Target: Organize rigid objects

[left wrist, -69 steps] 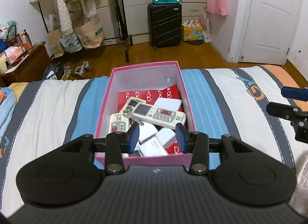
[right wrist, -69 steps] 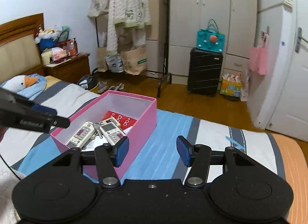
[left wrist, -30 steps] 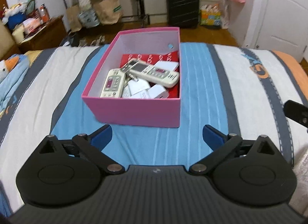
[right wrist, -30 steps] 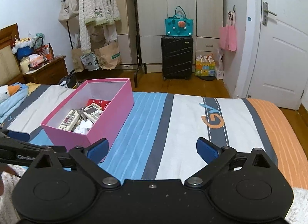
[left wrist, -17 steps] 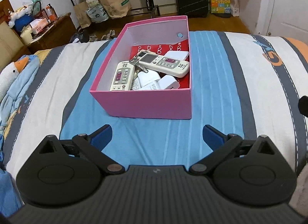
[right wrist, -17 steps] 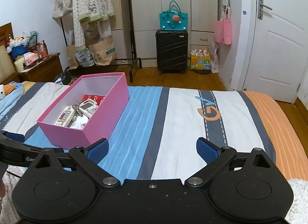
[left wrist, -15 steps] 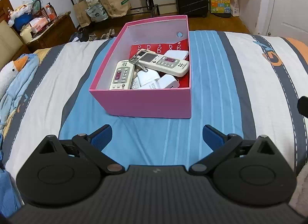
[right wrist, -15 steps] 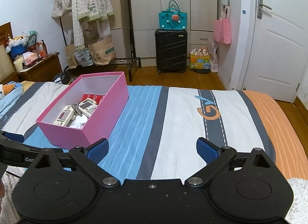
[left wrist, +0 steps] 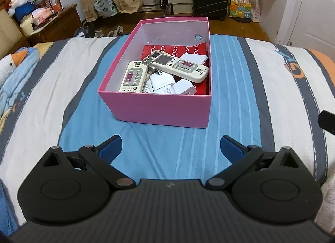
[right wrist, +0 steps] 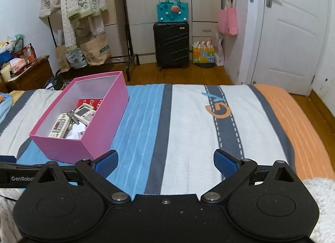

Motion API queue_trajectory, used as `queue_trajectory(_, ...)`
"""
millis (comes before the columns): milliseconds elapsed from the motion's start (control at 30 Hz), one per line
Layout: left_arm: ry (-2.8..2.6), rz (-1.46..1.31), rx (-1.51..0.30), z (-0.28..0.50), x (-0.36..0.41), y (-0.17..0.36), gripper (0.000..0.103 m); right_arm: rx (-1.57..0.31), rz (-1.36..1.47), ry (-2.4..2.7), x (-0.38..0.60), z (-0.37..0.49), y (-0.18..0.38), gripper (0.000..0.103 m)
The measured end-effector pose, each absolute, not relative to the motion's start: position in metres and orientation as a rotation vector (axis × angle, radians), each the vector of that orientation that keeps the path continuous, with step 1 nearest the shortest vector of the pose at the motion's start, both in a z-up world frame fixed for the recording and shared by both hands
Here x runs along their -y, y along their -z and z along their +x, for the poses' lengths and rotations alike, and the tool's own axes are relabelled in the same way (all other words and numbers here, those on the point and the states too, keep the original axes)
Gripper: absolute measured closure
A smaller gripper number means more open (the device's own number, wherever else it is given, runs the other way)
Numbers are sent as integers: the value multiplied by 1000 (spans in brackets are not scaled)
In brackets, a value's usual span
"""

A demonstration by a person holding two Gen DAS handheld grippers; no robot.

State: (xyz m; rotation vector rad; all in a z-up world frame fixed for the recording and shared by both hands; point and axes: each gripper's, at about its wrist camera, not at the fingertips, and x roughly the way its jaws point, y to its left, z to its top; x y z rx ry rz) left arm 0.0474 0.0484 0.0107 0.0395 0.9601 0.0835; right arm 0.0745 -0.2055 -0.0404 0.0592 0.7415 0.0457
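You've pulled your left gripper [left wrist: 169,145] back from the box [left wrist: 163,109], fingers spread and empty like the right gripper's [right wrist: 165,163], so sorting looks finished.

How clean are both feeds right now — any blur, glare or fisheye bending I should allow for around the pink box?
Left wrist view: sharp, evenly lit; the pink box and the remotes read clearly, the bedspread stripes bow outward. Right wrist view: the door and wardrobe lean from distortion, dark vignette in the top corners, no glare on the box.
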Motion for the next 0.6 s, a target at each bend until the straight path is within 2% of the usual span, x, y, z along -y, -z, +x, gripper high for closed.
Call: queue_trajectory(600, -42, -14, -956, 44, -62, -12, 1, -753, 6, -73, 191, 70, 36, 4)
